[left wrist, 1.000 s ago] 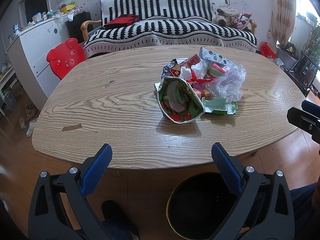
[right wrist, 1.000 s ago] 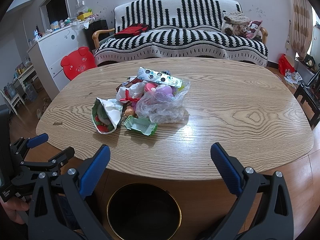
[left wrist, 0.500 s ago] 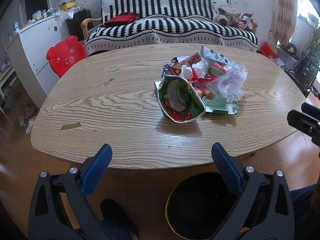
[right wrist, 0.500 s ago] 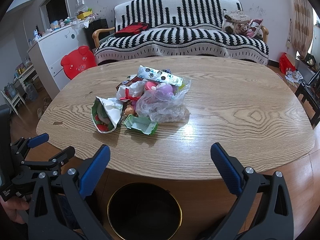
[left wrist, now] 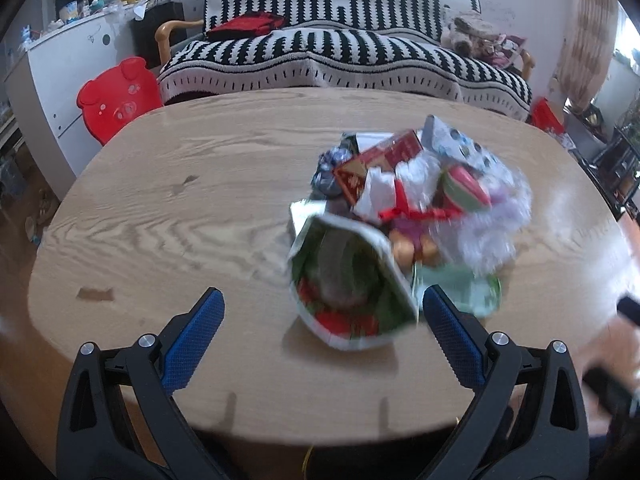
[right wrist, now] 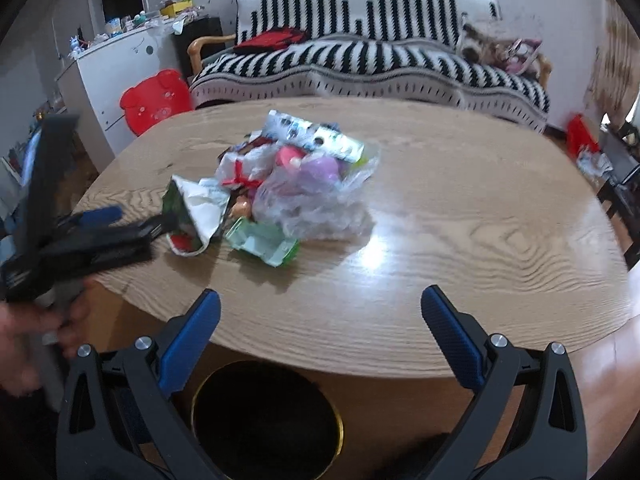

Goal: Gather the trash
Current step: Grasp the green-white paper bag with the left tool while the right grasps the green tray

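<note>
A pile of trash [left wrist: 404, 216] lies on the oval wooden table [left wrist: 180, 216]: a torn green, white and red snack bag [left wrist: 344, 280] at the front, a crumpled clear plastic bag [right wrist: 316, 200], a flattened green carton [right wrist: 264, 242] and red wrappers. My left gripper [left wrist: 320, 312] is open, just short of the snack bag. It shows in the right wrist view [right wrist: 132, 220] beside that bag. My right gripper [right wrist: 320, 312] is open and empty over the table's near edge, above a black bin [right wrist: 266, 420] with a gold rim on the floor.
A black-and-white striped sofa [right wrist: 360, 60] stands behind the table. A red pig-shaped stool [left wrist: 116, 98] and a white cabinet [left wrist: 52, 76] are at the left. Wood floor surrounds the table.
My left gripper has moved forward over the table edge and close to the snack bag. My right gripper has moved forward a little. Both stay open.
</note>
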`<state>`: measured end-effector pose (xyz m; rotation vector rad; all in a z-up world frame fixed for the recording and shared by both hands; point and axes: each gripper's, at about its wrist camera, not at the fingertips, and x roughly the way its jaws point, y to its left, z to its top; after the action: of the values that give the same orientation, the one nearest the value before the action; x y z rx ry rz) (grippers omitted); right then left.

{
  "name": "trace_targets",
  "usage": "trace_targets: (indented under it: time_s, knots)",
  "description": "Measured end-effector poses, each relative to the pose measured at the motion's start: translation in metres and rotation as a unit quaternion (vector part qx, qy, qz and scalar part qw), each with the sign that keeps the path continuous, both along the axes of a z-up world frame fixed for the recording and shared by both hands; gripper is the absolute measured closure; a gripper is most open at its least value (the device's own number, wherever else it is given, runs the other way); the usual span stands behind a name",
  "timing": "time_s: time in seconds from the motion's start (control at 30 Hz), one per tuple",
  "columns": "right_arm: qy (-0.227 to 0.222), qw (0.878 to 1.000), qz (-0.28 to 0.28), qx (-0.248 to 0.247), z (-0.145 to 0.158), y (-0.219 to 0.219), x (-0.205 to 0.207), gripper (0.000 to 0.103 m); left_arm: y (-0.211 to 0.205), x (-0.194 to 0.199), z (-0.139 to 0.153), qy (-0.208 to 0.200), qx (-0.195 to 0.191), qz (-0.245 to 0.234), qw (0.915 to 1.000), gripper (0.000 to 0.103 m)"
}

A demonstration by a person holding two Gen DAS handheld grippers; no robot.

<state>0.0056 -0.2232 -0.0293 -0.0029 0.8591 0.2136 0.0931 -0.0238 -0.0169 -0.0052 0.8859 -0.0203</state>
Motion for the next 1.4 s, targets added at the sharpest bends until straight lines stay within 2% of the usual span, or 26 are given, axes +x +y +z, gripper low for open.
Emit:
trace_targets:
  time_s: [0.1, 0.23, 0.3, 0.43, 0.53, 0.6, 0.67, 0.8, 0.87, 0.93, 1.0, 1.03, 1.17, 1.3, 1.4]
  knots:
    - [0.005, 1.0, 0.017, -0.011, -0.007, 0.013, 0.006, 0.006, -0.004, 0.017, -0.013, 0.001, 0.012, 0.004, 0.9999, 0.006]
    - [0.001, 0.997, 0.057, -0.054, -0.022, 0.038, 0.027, 0.006, 0.001, 0.034, -0.029, 0.02, -0.006, 0.018, 0.9996, 0.006]
    - [0.005, 0.995, 0.076, -0.072, -0.035, 0.045, 0.039, 0.006, 0.003, 0.038, -0.029, 0.014, -0.007, 0.019, 0.9997, 0.006]
    - [0.018, 0.992, 0.114, -0.052, -0.054, 0.051, 0.066, 0.009, 0.005, 0.041, -0.029, 0.006, 0.003, 0.009, 0.9999, 0.007]
    - [0.025, 0.99, 0.134, -0.039, -0.064, 0.055, 0.08, 0.012, 0.008, 0.042, -0.029, 0.009, -0.007, 0.004, 0.9999, 0.021]
    - [0.031, 0.989, 0.138, -0.043, -0.073, 0.057, 0.087, 0.012, 0.009, 0.045, -0.032, 0.015, -0.006, 0.0, 0.9999, 0.026]
    - [0.035, 0.989, 0.141, -0.04, -0.078, 0.058, 0.092, 0.014, 0.011, 0.046, -0.033, 0.017, -0.007, -0.003, 0.9998, 0.038]
    - [0.033, 0.988, 0.15, -0.02, -0.08, 0.062, 0.1, 0.017, 0.012, 0.047, -0.033, 0.013, -0.01, -0.008, 0.9998, 0.041]
    - [0.03, 0.988, 0.151, -0.019, -0.08, 0.065, 0.105, 0.023, 0.012, 0.046, -0.03, 0.015, -0.011, -0.008, 0.9998, 0.043]
    - [0.026, 0.988, 0.15, -0.024, -0.078, 0.067, 0.107, 0.035, 0.013, 0.044, -0.026, 0.011, -0.001, -0.003, 0.9999, 0.044]
    - [0.028, 0.988, 0.151, -0.018, -0.077, 0.066, 0.107, 0.053, 0.016, 0.041, -0.022, 0.008, 0.004, 0.0, 1.0, 0.044]
    - [0.031, 0.988, 0.15, -0.012, -0.076, 0.065, 0.108, 0.056, 0.019, 0.04, -0.02, 0.006, 0.004, 0.003, 1.0, 0.044]
    - [0.025, 0.989, 0.146, -0.012, -0.071, 0.066, 0.103, 0.061, 0.033, 0.035, -0.012, 0.007, -0.009, 0.017, 0.9998, 0.044]
    - [0.013, 0.989, 0.145, 0.021, -0.056, 0.065, 0.089, 0.067, 0.044, 0.028, -0.003, 0.003, -0.018, 0.026, 0.9995, 0.044]
    - [0.004, 0.989, 0.141, 0.043, -0.04, 0.062, 0.083, 0.067, 0.049, 0.021, 0.005, -0.004, -0.022, 0.029, 0.9993, 0.044]
